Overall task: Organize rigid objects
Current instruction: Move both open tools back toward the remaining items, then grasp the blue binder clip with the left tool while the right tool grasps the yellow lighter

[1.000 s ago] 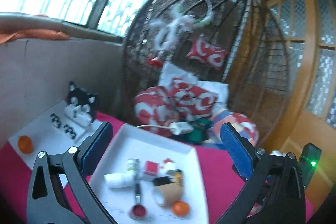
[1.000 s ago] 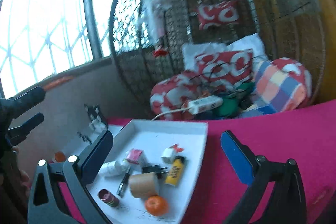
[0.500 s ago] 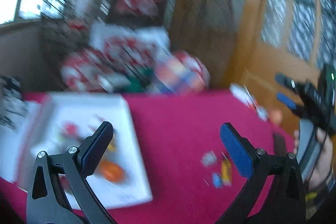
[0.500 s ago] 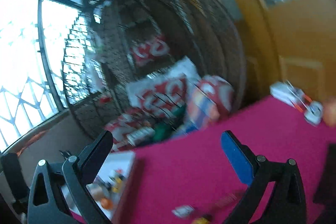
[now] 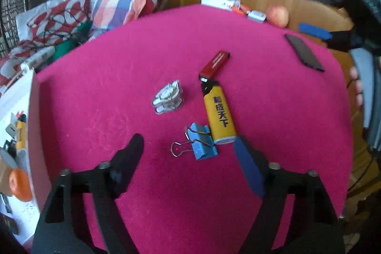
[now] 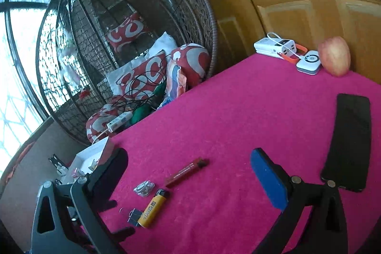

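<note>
On the pink tablecloth lie a blue binder clip (image 5: 201, 141), a yellow lighter (image 5: 219, 117), a dark red flat case (image 5: 214, 64) and a small silver-white trinket (image 5: 167, 97). My left gripper (image 5: 189, 144) is open and hovers just above the binder clip, its fingers on either side of it. The same items show small in the right wrist view: clip (image 6: 133, 216), lighter (image 6: 154, 206), red case (image 6: 187, 172). My right gripper (image 6: 188, 170) is open and empty, held higher above the table.
A white tray (image 5: 14, 97) with small items and an orange stands at the table's left edge. A black phone (image 6: 348, 142), an apple (image 6: 334, 59) and a white power bank (image 6: 276, 45) lie at the far right. A wicker chair with cushions stands behind.
Both grippers have swung right, away from the white tray. My left gripper has come down over the loose items in the middle of the cloth.
</note>
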`<state>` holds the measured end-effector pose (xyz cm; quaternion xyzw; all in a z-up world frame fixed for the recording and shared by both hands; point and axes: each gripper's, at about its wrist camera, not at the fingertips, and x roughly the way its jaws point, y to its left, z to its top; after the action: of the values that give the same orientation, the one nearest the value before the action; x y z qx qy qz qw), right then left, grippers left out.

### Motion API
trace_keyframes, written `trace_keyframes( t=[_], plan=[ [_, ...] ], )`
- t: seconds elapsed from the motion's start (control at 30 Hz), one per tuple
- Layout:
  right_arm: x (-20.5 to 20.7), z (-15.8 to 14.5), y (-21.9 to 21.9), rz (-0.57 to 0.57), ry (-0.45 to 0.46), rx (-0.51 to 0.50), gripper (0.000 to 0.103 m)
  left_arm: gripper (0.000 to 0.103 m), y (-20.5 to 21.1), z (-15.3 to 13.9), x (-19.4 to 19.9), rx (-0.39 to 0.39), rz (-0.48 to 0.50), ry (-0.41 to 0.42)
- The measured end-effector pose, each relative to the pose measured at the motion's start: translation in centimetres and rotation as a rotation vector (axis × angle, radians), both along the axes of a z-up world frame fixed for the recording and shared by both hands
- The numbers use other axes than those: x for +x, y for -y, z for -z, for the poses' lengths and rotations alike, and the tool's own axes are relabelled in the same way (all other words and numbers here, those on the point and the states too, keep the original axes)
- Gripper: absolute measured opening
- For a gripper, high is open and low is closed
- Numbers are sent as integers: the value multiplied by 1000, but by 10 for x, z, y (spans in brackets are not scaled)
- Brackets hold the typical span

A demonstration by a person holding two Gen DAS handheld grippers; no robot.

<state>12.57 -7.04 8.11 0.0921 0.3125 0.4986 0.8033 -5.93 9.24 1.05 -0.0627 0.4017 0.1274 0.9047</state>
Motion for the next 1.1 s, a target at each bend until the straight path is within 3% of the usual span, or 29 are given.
trace_keyframes(
  t=[0.03, 0.1, 0.2, 0.27, 0.37, 0.47, 0.5, 0.53, 0.6, 0.77, 0.9, 1.0, 1.07, 1.1],
  plan=[
    [1, 0, 2, 1, 0, 2, 103, 57, -1, 4, 5, -1, -8, -31],
    [1, 0, 3, -2, -4, 9, 103, 53, -3, 5, 6, 16, -22, -40],
    [-1, 2, 1, -16, -5, 9, 103, 52, -6, 6, 3, 57, -41, -50],
    [-4, 4, -3, -31, 2, -5, 103, 52, -13, 8, 3, 26, -46, -45],
    [-13, 10, -19, -50, 20, -88, 103, 52, -13, 7, 11, 20, -38, -44],
    [-23, 18, -32, -75, 26, -146, 103, 52, -4, 6, 16, 76, -5, -53],
    [-26, 19, -36, -85, 21, -157, 103, 49, -4, 6, 15, 75, -3, -57],
    [-27, 21, -38, -89, 18, -165, 103, 30, -6, 6, 13, 58, 1, -50],
    [-30, 23, -43, -91, 27, -191, 103, 23, -7, 5, 5, 73, -19, -53],
    [-44, 35, -62, -179, 40, -281, 103, 21, -22, 4, -23, 13, -121, -7],
    [-72, 49, -90, -216, 152, -440, 103, 20, -33, -3, -42, -49, -202, 45],
    [-86, 55, -104, -232, 205, -473, 102, 20, -36, -9, -52, -56, -232, 75],
    [-95, 59, -115, -257, 251, -511, 99, 20, -35, -14, -56, -59, -241, 94],
    [-97, 60, -119, -264, 264, -529, 91, 20, -36, -17, -58, -61, -244, 103]
  ],
)
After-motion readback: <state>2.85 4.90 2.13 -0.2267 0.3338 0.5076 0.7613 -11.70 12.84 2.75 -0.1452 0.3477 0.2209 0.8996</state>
